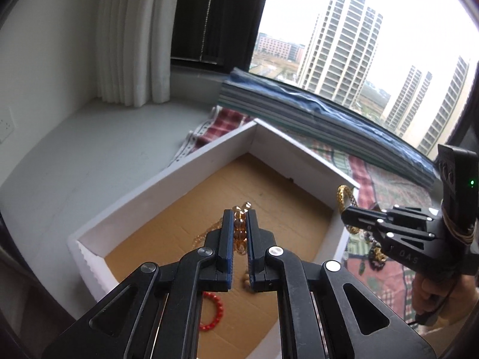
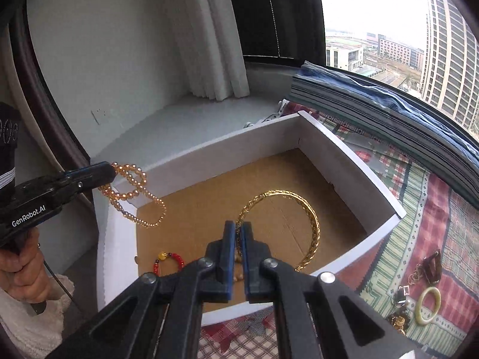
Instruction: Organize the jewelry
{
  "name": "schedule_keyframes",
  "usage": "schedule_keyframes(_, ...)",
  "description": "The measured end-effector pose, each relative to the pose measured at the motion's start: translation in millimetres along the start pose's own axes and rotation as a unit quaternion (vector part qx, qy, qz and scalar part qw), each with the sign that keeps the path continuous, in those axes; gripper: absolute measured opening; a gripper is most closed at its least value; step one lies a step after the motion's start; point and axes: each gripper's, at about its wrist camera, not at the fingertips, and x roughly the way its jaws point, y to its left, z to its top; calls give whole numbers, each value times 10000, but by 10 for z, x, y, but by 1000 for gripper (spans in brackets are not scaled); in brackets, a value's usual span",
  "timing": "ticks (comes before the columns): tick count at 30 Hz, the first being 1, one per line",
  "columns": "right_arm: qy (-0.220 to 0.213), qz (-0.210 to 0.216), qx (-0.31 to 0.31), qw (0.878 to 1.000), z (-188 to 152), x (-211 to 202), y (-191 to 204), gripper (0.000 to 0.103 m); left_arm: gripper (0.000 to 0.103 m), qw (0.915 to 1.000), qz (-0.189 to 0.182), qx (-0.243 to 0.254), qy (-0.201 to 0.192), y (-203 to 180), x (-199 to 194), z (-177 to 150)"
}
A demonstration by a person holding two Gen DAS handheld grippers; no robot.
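Observation:
A white box [image 1: 167, 173] with a brown cardboard floor [image 2: 209, 197] sits on a patterned cloth. My left gripper [image 1: 239, 224] is shut on an amber bead bracelet [image 1: 239, 227] and holds it above the box; in the right wrist view the left gripper [image 2: 104, 172] hangs the amber beads [image 2: 131, 191] over the box's left corner. My right gripper [image 2: 238, 233] is shut on a gold bangle [image 2: 311, 218] above the box floor. In the left wrist view the right gripper [image 1: 347, 212] holds the bangle [image 1: 342, 194] at the box's right wall. A red bead bracelet [image 2: 169, 261] lies in the box.
Loose jewelry lies on the cloth at the right, including a pale green bangle [image 2: 429, 305] and dark pieces [image 2: 428, 269]. A stack of books [image 2: 374, 107] lies along the window behind the box. A white curtain [image 2: 215, 45] hangs at the back left.

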Motion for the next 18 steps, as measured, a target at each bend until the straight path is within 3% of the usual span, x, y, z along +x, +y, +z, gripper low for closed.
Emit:
schedule_keyframes(6,255,-559,-289,9977,95,533,-26,7,9,9988,370,123,295,150,415,-209)
schedule_keyframes(7,282,-658,-295,9970,115,575,-38,17,19,9985,433,123,307,160,425,-232)
schedule_keyframes(8,262,-694,-232,9970,123,568,-53,24,40,9982,492,114,311,162,419,-258)
schedule_keyframes(9,157,-664,-109,9976,129,518,-80,30,51,9982,530,95,255,164,383,-283)
schedule_keyframes(10,27,-601,20,9982,127,433,-92,31,69,9984,541,86,151,159,324,-305)
schedule_keyframes(11,-75,-546,107,9984,122,343,-91,31,77,9985,543,107,43,146,259,-322)
schedule_keyframes(15,-448,-574,155,9972,5,-64,-2,59,82,9978,528,355,-201,-14,19,-417)
schedule_keyframes(18,-531,-661,211,9962,-233,-328,77,63,91,9974,372,500,-354,-203,-159,-550)
